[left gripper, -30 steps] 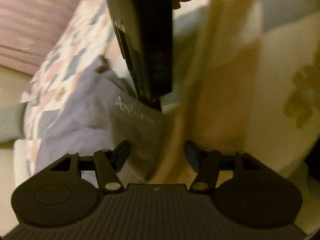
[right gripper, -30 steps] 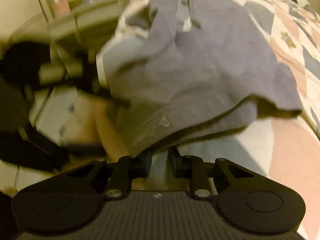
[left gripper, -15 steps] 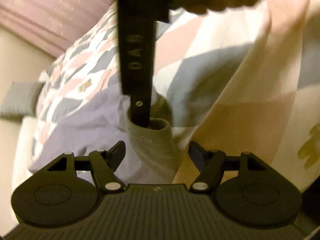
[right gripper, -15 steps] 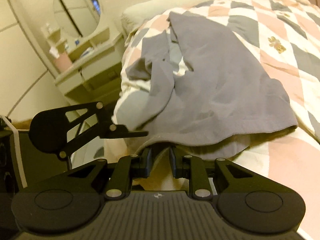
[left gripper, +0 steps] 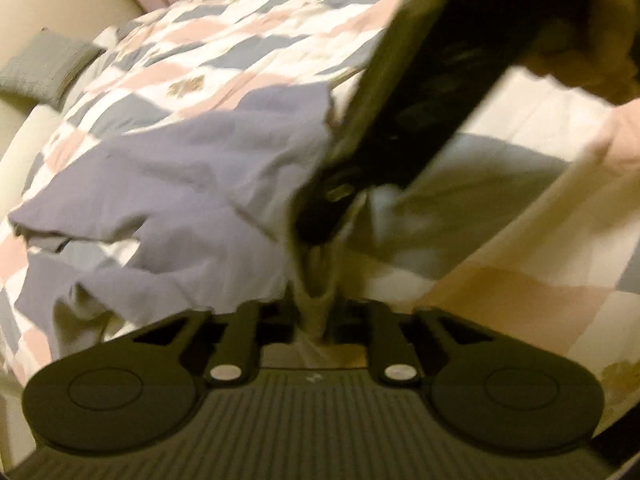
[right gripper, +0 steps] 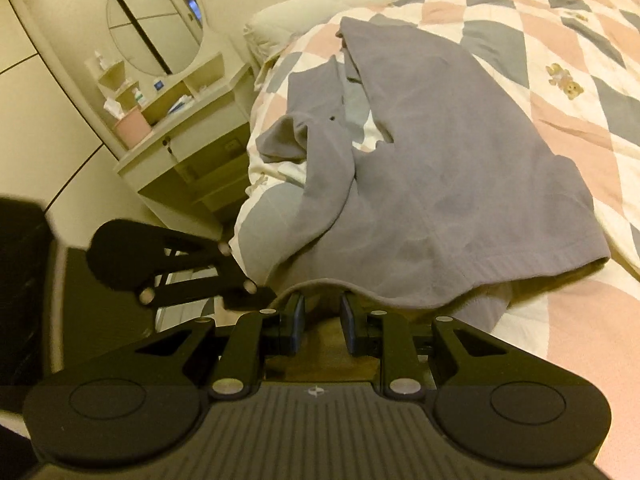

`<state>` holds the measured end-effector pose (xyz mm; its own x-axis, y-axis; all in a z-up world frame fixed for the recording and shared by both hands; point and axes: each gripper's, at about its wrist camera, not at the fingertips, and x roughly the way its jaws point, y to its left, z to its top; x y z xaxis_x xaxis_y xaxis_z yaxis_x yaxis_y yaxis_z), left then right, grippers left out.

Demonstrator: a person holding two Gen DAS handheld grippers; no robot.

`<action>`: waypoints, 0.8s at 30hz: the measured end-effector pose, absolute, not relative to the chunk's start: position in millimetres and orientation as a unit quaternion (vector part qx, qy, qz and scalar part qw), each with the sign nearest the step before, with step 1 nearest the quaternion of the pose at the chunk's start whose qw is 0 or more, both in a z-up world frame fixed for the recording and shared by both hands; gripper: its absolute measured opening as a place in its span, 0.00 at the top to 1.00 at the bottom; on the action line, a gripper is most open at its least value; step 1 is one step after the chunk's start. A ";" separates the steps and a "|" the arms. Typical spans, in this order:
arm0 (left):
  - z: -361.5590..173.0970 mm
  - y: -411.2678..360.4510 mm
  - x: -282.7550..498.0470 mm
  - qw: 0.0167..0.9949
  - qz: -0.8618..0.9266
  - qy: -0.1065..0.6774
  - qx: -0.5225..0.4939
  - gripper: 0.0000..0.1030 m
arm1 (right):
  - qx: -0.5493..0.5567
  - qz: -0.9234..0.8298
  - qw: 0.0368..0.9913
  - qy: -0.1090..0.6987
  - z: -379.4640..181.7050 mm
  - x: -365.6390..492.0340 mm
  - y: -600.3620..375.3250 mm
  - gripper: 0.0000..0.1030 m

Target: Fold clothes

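A grey-purple garment (right gripper: 448,168) lies spread on the patchwork quilt (right gripper: 560,32), its near hem lifted off the bed edge. In the right wrist view my right gripper (right gripper: 322,300) has that hem draped over its fingertips and pinched there, the pads standing a little apart. In the left wrist view the garment (left gripper: 180,184) runs as a twisted strip from the right gripper (left gripper: 320,220) down into my left gripper (left gripper: 316,316). The left jaws are closing, with the bunched hem pressed between the pads. The left gripper (right gripper: 256,296) also shows side-on beside the right one.
A cream bedside unit (right gripper: 188,120) with a round mirror (right gripper: 156,20) and a pink cup (right gripper: 132,128) stands left of the bed. A grey pillow (left gripper: 44,64) lies at the bed's far end. A person's hand (left gripper: 580,68) holds the right gripper's handle.
The left jaws went from wide apart around the hem to closed on it. Both grippers rose, lifting the hem, and the left view rolled.
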<state>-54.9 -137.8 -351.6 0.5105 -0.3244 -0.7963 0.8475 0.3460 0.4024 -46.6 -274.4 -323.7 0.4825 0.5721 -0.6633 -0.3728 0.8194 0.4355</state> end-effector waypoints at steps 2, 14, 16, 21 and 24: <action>-338.8 -126.6 -54.1 0.767 -0.377 0.293 0.429 0.92 | 0.097 0.264 0.857 0.432 -322.7 -51.7 -282.8 0.62; -261.2 -86.6 32.8 0.821 -0.276 0.273 0.418 0.92 | -0.280 0.098 0.873 0.387 -377.1 -32.2 -279.7 0.35; -263.8 -84.3 36.0 0.818 -0.277 0.276 0.422 0.92 | -0.338 0.108 0.862 0.362 -391.6 -30.2 -262.9 0.39; -277.1 -86.8 41.6 0.808 -0.289 0.277 0.432 0.92 | -0.462 0.107 0.829 0.295 -423.4 -28.8 -232.1 0.42; -284.4 -85.5 50.0 0.808 -0.289 0.284 0.427 0.91 | -0.527 0.108 0.802 0.258 -445.5 -26.3 -220.9 0.41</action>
